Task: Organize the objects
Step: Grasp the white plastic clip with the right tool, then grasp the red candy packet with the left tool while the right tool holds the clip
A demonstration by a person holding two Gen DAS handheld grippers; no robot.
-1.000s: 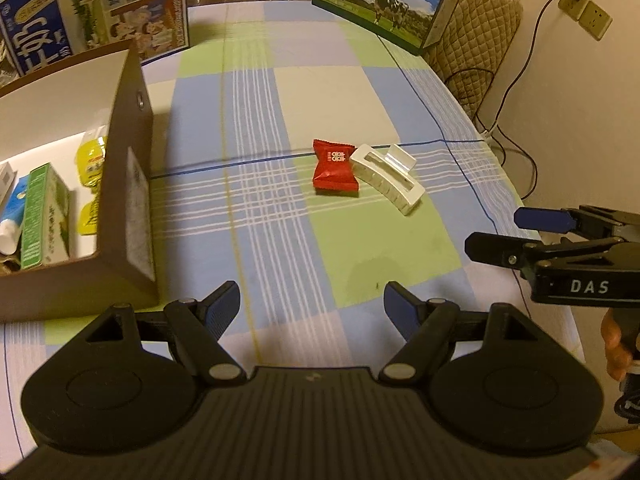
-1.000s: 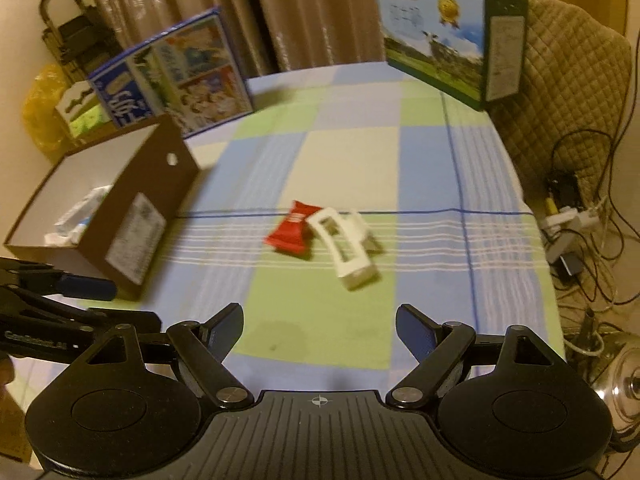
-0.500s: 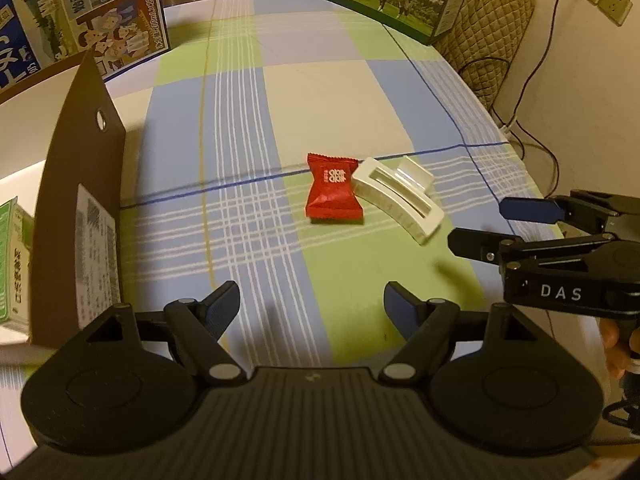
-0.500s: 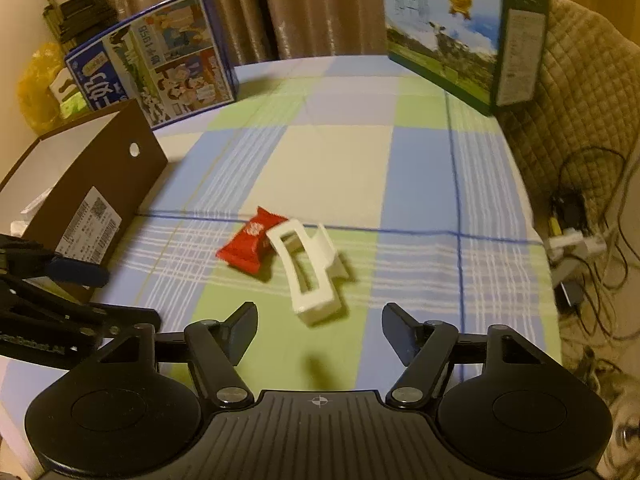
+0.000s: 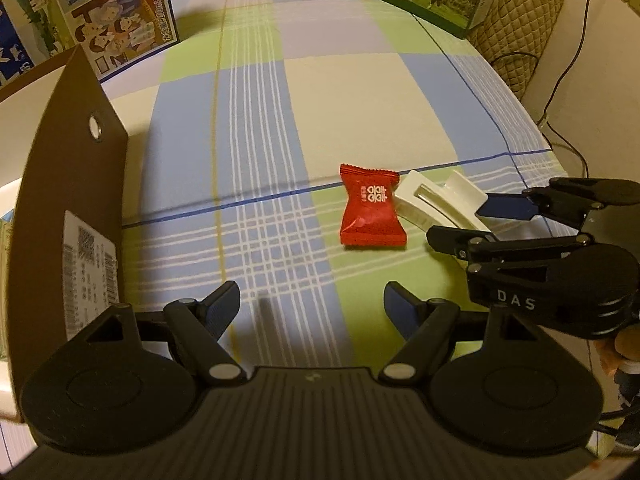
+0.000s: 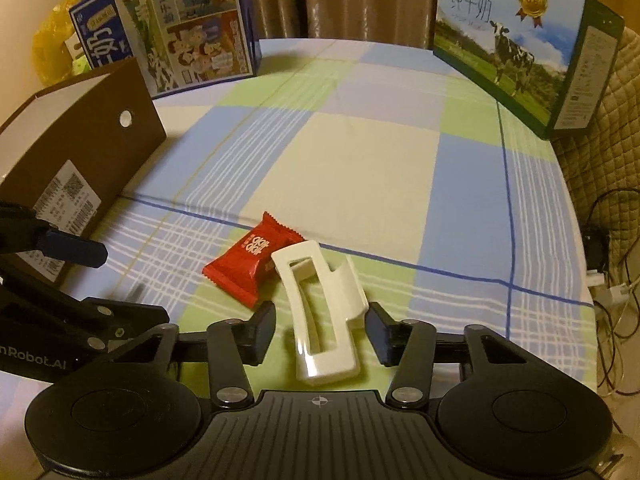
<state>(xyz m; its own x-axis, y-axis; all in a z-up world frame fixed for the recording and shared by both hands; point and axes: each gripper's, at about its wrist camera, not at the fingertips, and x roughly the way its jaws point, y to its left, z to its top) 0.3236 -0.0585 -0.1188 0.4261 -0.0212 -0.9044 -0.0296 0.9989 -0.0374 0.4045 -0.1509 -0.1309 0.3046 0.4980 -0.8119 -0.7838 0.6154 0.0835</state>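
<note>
Right claw (image 6: 320,330): spread wide, its two dark fingers flanking the near part of the white plastic hair clip (image 6: 322,312), one on each side, with a gap to each; nothing is pinched.
Left claw (image 5: 312,306): spread wide and holding nothing, hovering above the checked blue, green and cream tablecloth (image 5: 340,92) near the front edge of the worktop.
White hair clip: lies flat on a green square of the cloth, near the right edge of the worktop, its long slotted side facing up.
Red foil candy packet (image 5: 371,212): lies on the cloth just beside the clip, on its left, touching or nearly touching it; white print shows on its face.
Brown cardboard box (image 5: 68,216): stands open at the left edge of the worktop, a white printed label on its near wall and a small round hole higher up.
Blue illustrated milk carton case (image 6: 168,26): upright at the far left corner, behind the brown box.
Green milk case with a cow picture (image 6: 516,44): upright at the far right corner.
Quilted beige chair back (image 6: 600,128): just beyond the right edge, behind the green case.
</note>
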